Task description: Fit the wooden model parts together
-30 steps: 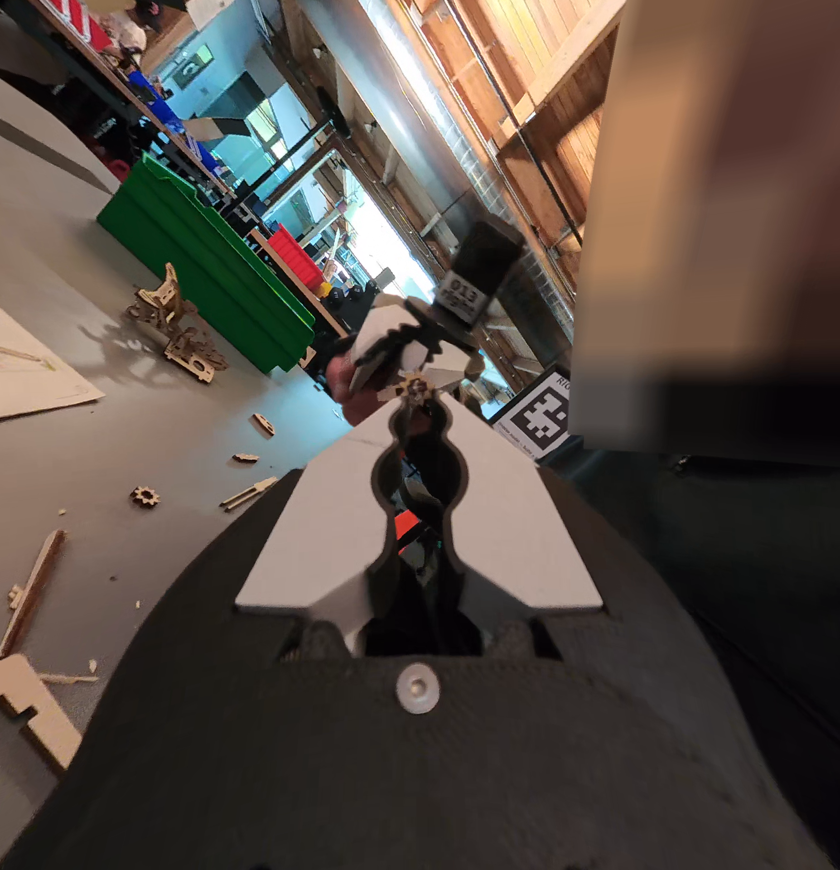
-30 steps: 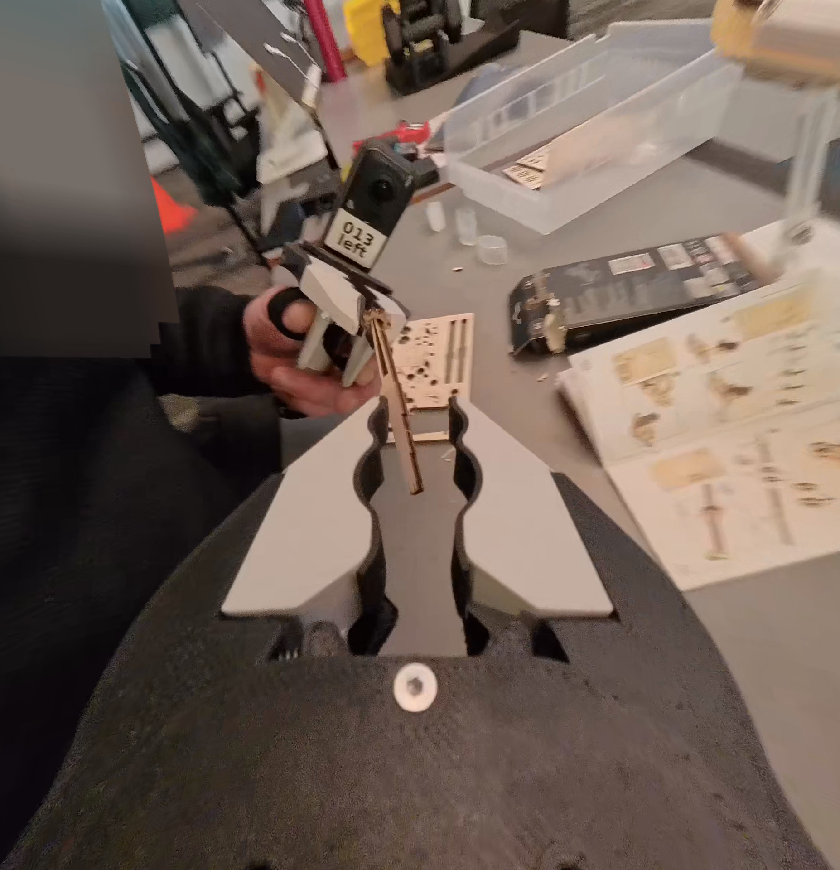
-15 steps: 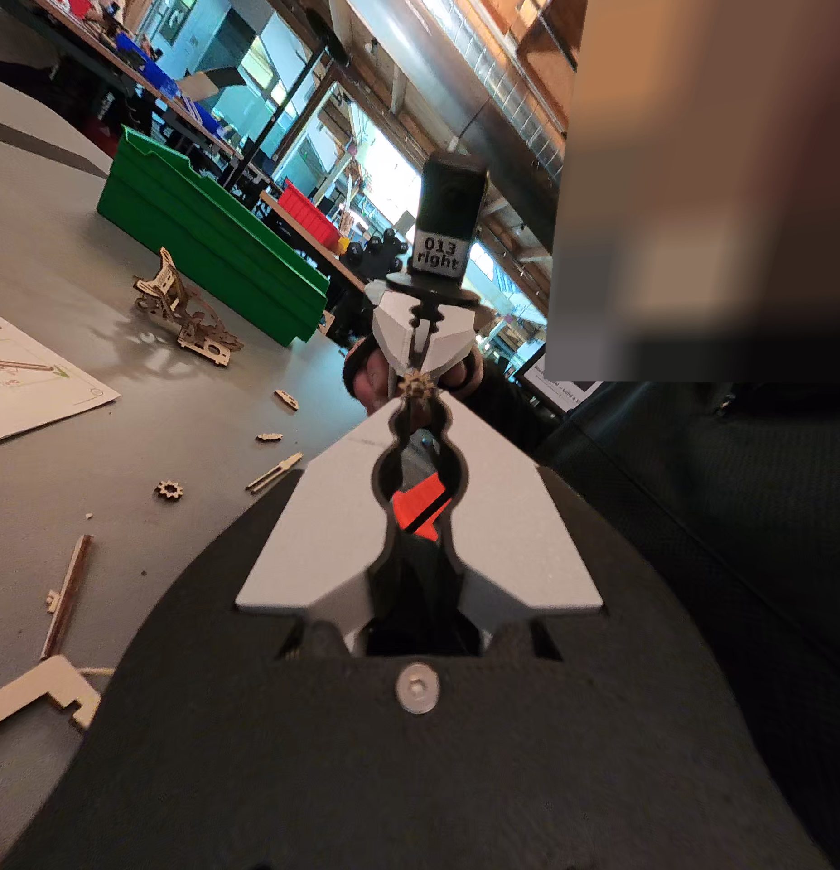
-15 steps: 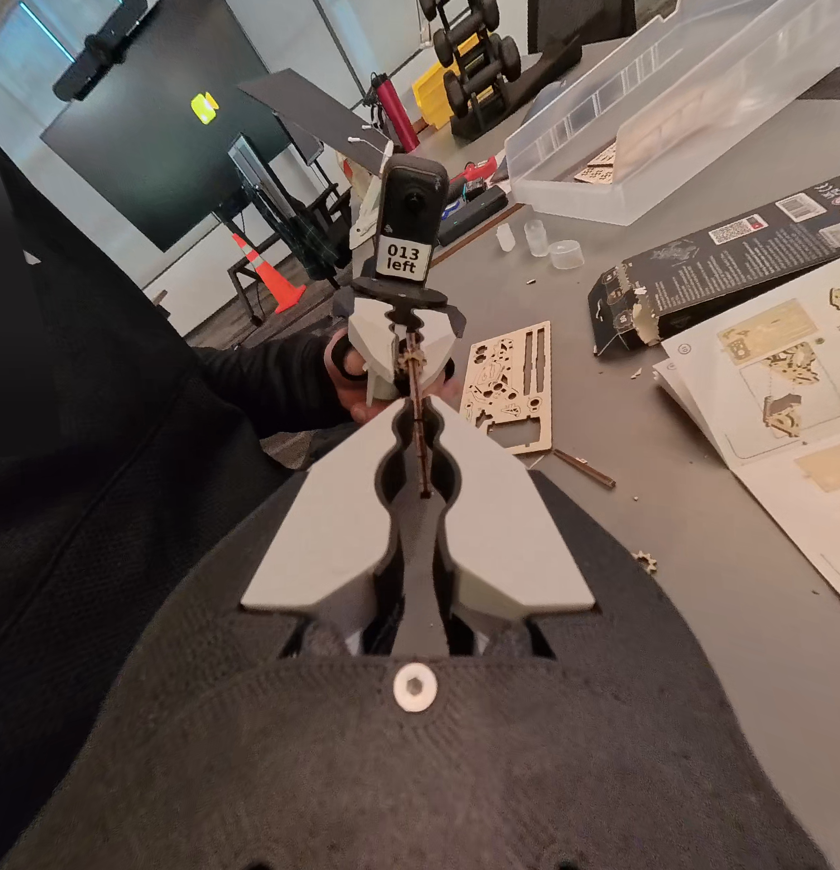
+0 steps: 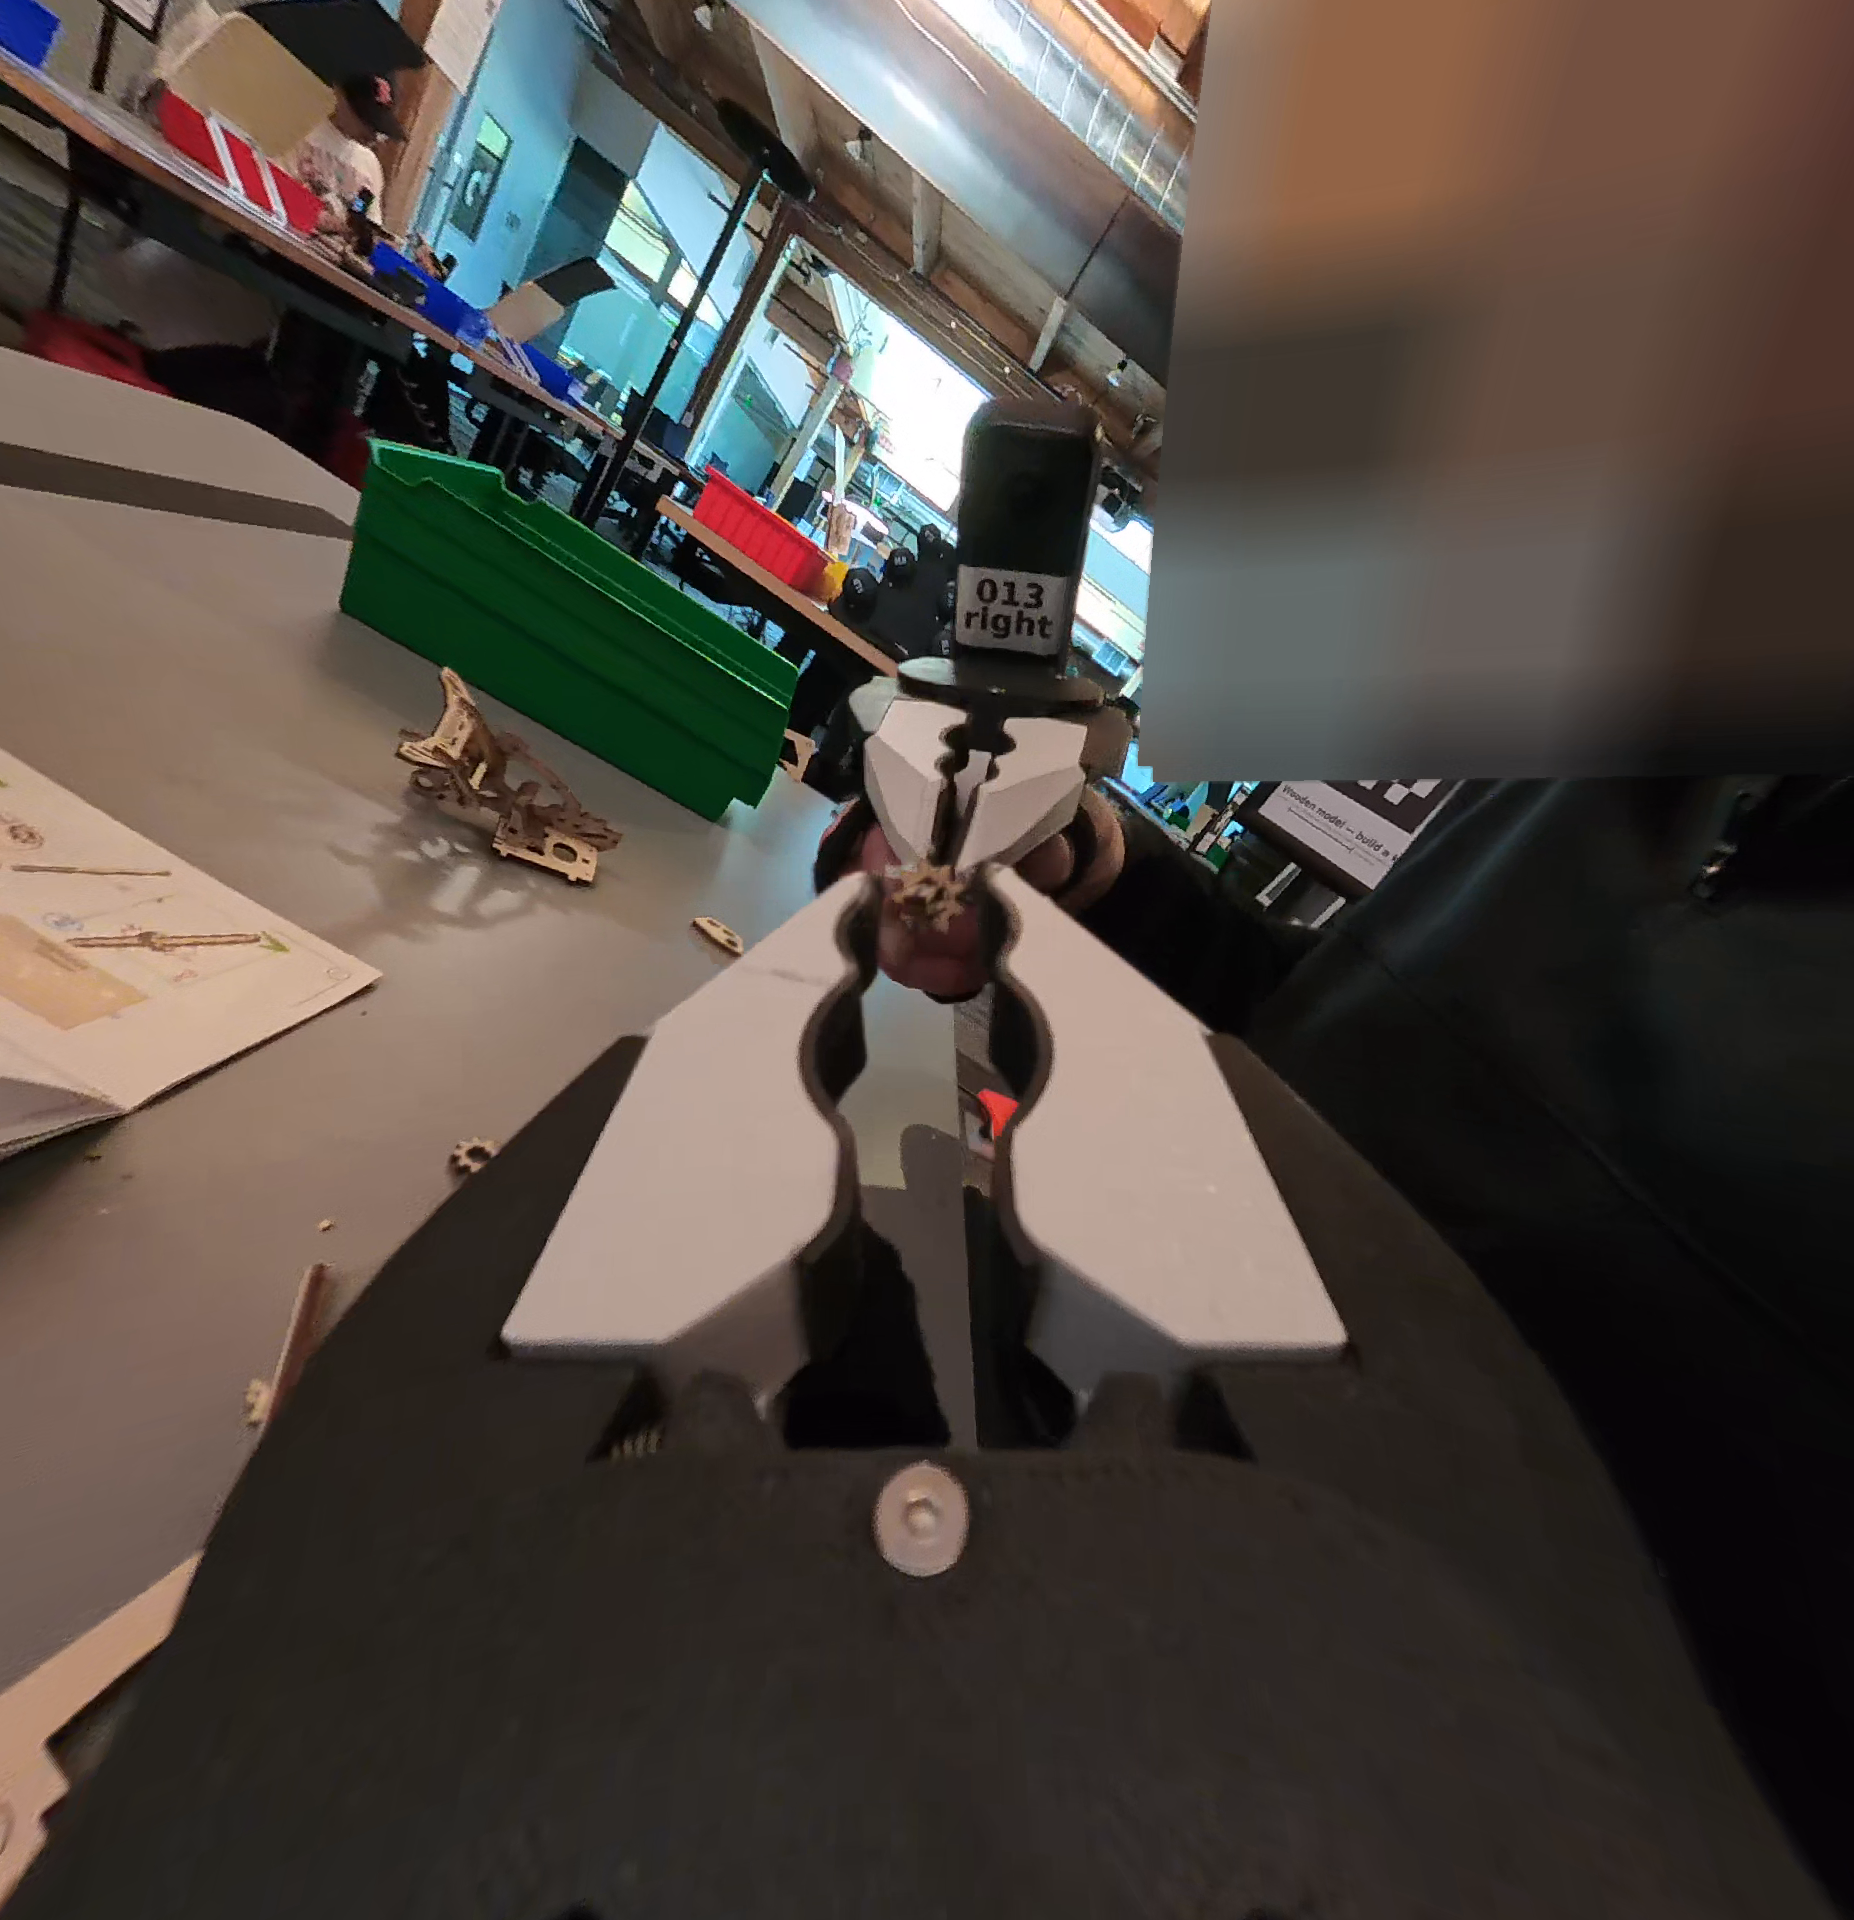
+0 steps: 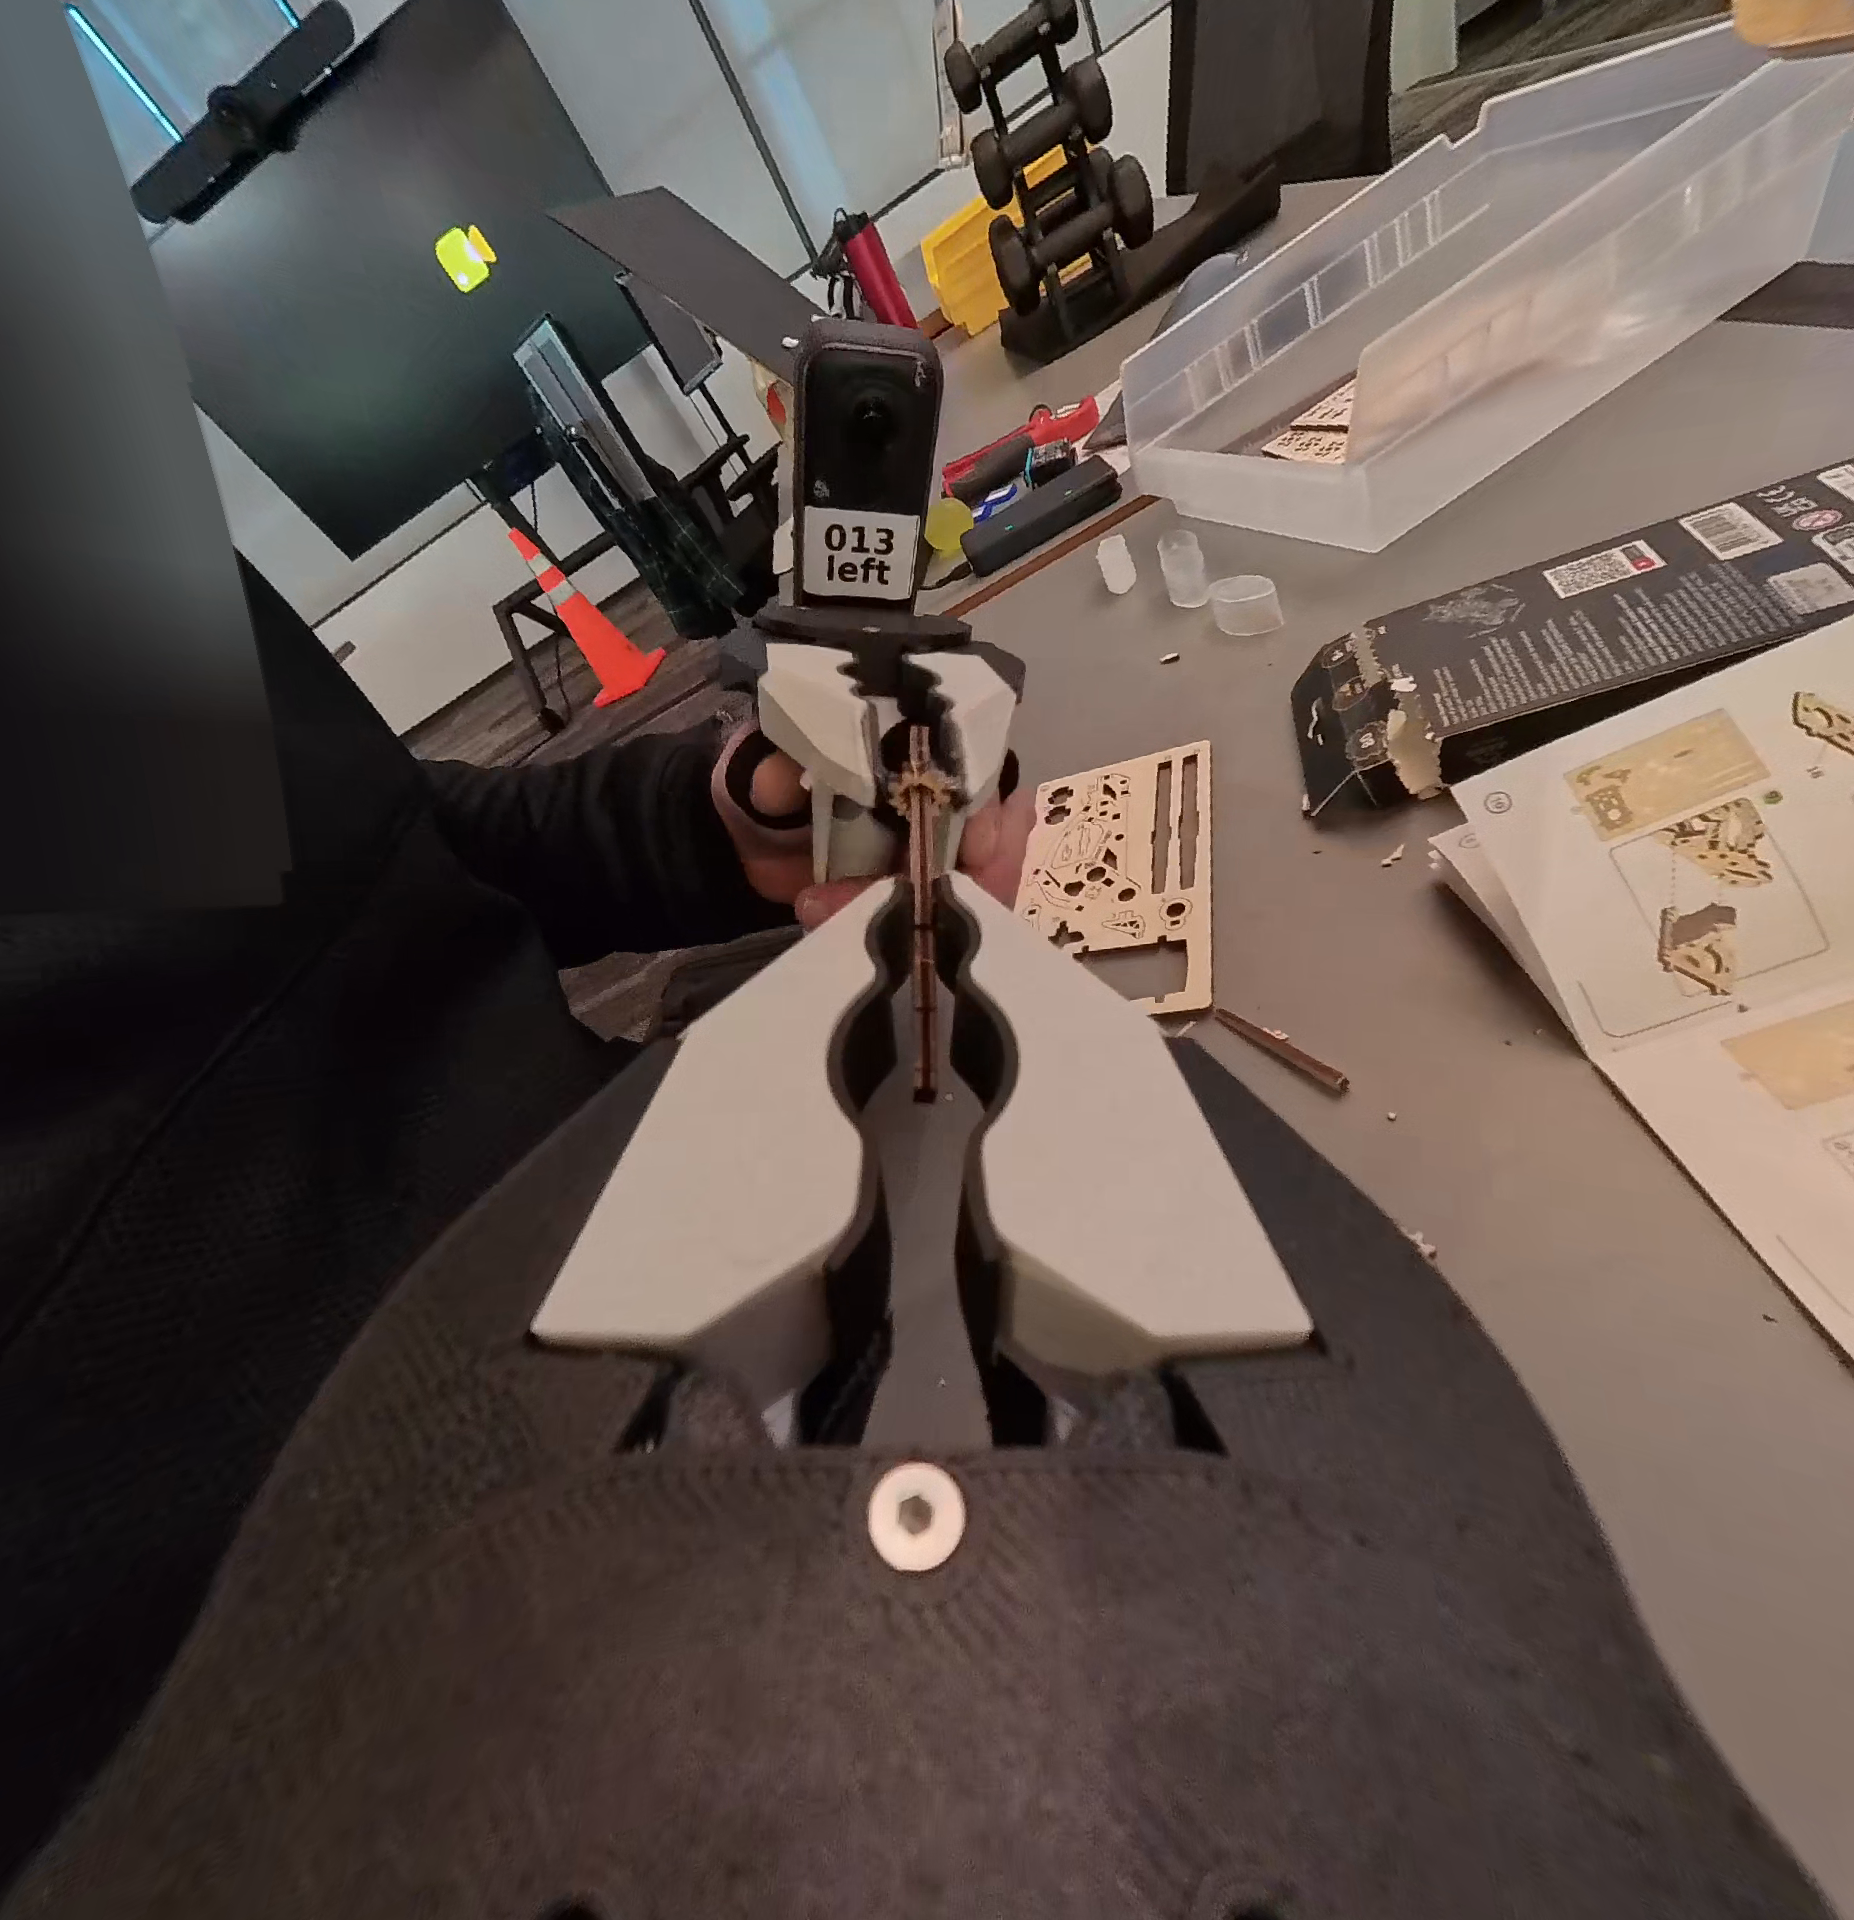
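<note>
Wooden axle (image 6: pixel 924 977) lengthwise in closed right hand-held gripper (image 6: pixel 924 902), toward left hand-held gripper's (image 5: pixel 928 896) pinched gear (image 5: pixel 925 894).

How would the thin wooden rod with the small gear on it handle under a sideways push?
The thin wooden rod looks slender and flat-cut, so it would probably snap rather than flex. It is likely very light: the right gripper carries it by a narrow pinch. The small wooden gear might slide along it if bumped.
</note>
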`<control>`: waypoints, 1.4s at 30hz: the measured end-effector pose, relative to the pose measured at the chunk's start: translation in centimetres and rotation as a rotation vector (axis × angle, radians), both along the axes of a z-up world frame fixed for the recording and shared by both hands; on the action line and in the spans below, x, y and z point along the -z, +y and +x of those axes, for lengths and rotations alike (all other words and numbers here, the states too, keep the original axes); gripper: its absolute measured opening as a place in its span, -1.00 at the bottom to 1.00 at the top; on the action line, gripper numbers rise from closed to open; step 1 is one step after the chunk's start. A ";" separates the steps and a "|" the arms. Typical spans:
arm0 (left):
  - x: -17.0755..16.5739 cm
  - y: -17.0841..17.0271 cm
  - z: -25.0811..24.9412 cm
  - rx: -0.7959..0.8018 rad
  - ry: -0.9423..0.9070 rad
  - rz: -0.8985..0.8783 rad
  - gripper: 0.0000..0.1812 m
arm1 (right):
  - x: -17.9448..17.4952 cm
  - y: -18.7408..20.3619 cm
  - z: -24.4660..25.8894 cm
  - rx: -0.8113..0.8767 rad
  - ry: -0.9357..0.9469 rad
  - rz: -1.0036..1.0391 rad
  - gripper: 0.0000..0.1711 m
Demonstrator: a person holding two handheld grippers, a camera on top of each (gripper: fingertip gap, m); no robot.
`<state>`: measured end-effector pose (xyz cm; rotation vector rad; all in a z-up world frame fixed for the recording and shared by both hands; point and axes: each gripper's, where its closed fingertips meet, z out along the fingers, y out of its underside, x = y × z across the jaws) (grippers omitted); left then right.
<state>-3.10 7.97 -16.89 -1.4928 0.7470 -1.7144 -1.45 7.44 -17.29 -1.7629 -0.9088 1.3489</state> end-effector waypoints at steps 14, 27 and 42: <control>-0.7 -1.1 0.7 -0.007 0.011 0.087 -0.87 | -0.4 -0.8 -0.1 -0.019 0.036 -0.025 -0.99; -1.1 -1.1 0.6 -0.020 -0.035 0.048 -0.87 | 0.3 -0.6 -0.4 0.017 0.024 -0.022 -1.00; -0.9 -0.6 2.1 -0.106 -0.142 -0.093 -0.86 | 2.1 -1.8 -2.8 -0.020 0.062 -0.143 -0.99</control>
